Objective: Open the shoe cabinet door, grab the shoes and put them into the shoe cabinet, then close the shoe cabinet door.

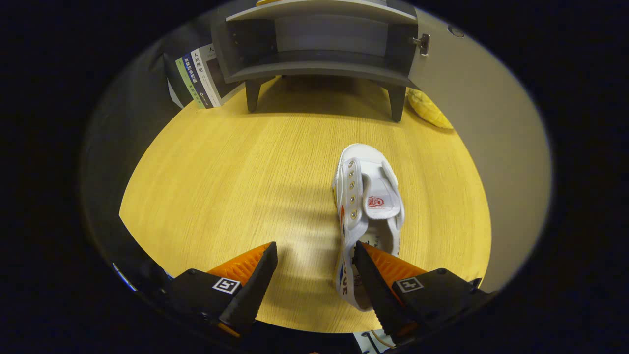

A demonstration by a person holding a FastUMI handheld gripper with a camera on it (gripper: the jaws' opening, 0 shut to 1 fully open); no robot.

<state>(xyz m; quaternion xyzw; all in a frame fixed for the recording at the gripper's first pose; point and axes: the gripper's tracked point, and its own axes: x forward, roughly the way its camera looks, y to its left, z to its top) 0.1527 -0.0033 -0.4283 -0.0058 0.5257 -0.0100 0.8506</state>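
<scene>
The gripper (315, 255) is hanging above the near edge of the wooden tabletop (221, 187) with its two fingers standing wide apart and holding nothing. One white shoe (369, 206) is lying on the tabletop toward its right side, toe pointing away toward the cabinet and heel toward the near edge. The shoe's heel end is sitting just inside the right finger (376, 275), whose tip is overlapping the shoe's opening; whether it is touching the shoe I cannot tell. The left finger (250, 280) is standing well apart from the shoe, with bare wood between them.

Beyond the fingers, at the far edge of the tabletop, one dark grey shoe cabinet (319, 49) is standing on short legs. Its door (471, 108) is swung open to the right, and the shelf inside is showing. One stack of books (196, 78) is leaning just left of the cabinet. One yellow object (430, 109), too blurred to identify, is lying by the cabinet's right leg, at the foot of the door.
</scene>
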